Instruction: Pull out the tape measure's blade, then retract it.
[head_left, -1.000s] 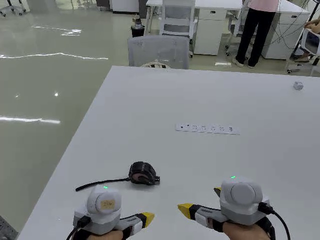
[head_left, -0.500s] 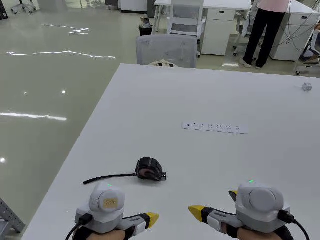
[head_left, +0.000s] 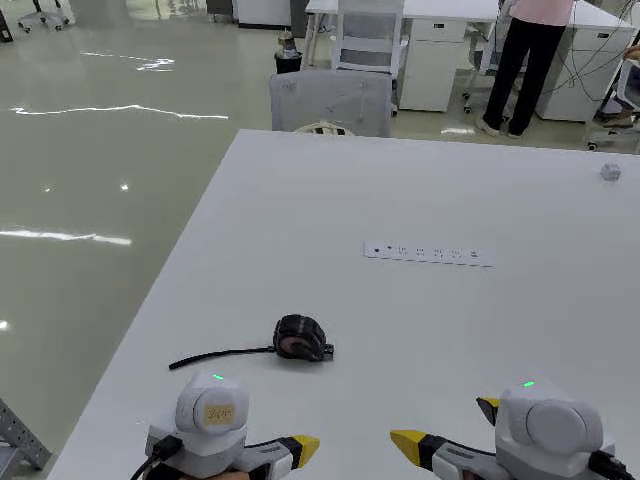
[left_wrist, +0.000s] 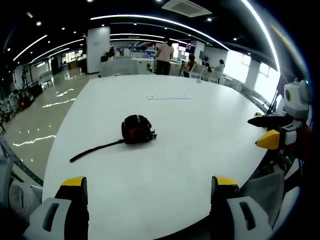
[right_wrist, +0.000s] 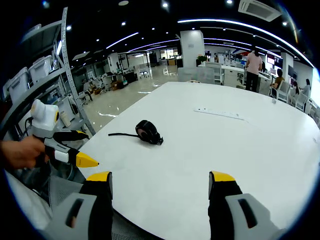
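Observation:
A black tape measure (head_left: 302, 338) with a reddish face lies on the white table (head_left: 400, 190), its black strap (head_left: 220, 355) trailing to the left. Both grippers hover near the table's front edge, short of the tape measure and apart from it. My left gripper (head_left: 290, 450) is open, and its yellow-tipped jaws (left_wrist: 150, 182) frame the tape measure (left_wrist: 137, 129) ahead. My right gripper (head_left: 449, 425) is open too, with the tape measure (right_wrist: 148, 131) ahead of its spread jaws (right_wrist: 160, 176) and nothing between them. Each gripper view catches the other gripper: the right gripper (left_wrist: 280, 130) and the left gripper (right_wrist: 75, 150).
A white power strip (head_left: 428, 254) lies flat mid-table, beyond the tape measure. A small white object (head_left: 610, 172) sits at the far right. A grey chair (head_left: 330, 100) stands at the table's far end, and a person (head_left: 535, 50) stands beyond it by desks. The table's left edge drops to glossy floor.
The right gripper has drawn back toward me and to the right. The left gripper has barely moved. The tape measure lies where it was; the camera shifted slightly.

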